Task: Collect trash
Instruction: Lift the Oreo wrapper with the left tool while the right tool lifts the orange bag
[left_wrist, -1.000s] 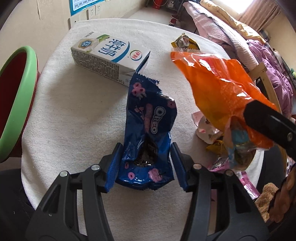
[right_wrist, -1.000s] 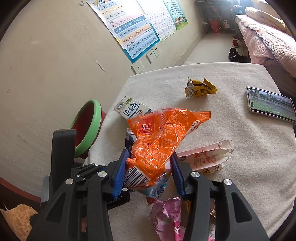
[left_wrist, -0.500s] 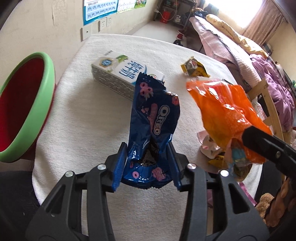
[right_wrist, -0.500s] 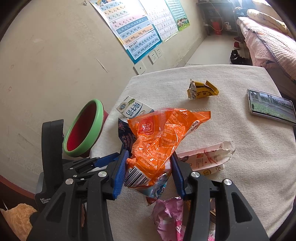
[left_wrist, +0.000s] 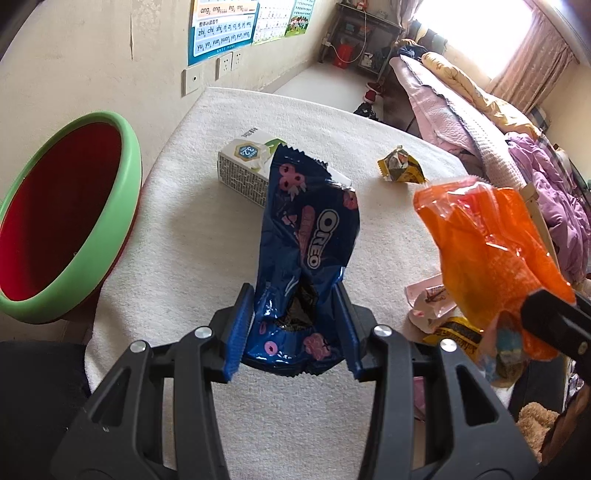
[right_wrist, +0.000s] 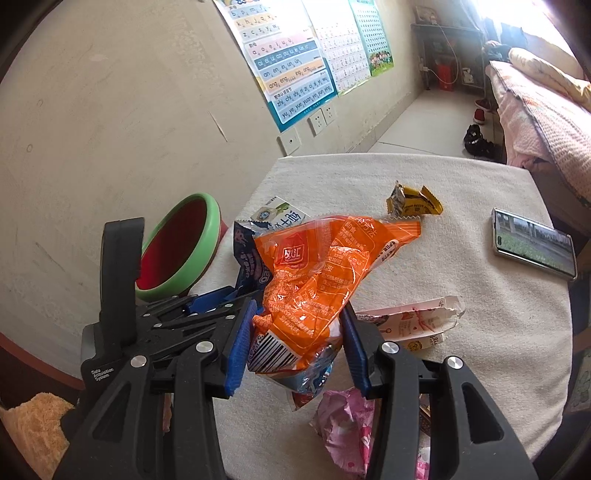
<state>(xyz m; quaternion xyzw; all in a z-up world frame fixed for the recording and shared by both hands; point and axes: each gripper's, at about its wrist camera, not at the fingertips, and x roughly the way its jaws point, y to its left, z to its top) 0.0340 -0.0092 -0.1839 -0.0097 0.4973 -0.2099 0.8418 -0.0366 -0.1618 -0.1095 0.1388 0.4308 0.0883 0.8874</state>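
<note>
Above table (left_wrist: 192, 236): left gripper (left_wrist: 291, 336) clamps Oreo wrapper (left_wrist: 306, 254), newly lifted clear; right gripper (right_wrist: 295, 343) clamps orange bag (right_wrist: 317, 284); bin (left_wrist: 66, 218) nearer, drop-off next.

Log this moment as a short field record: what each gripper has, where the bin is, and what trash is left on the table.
left gripper: shut on Oreo wrapper, held above the table
right gripper: shut on orange bag
bin: green rim, red inside, beside the table's left edge
table: white cloth cover
trash on table: milk carton, yellow wrapper, pink-and-white wrapper, pink wrapper
non-trash: phone
</note>
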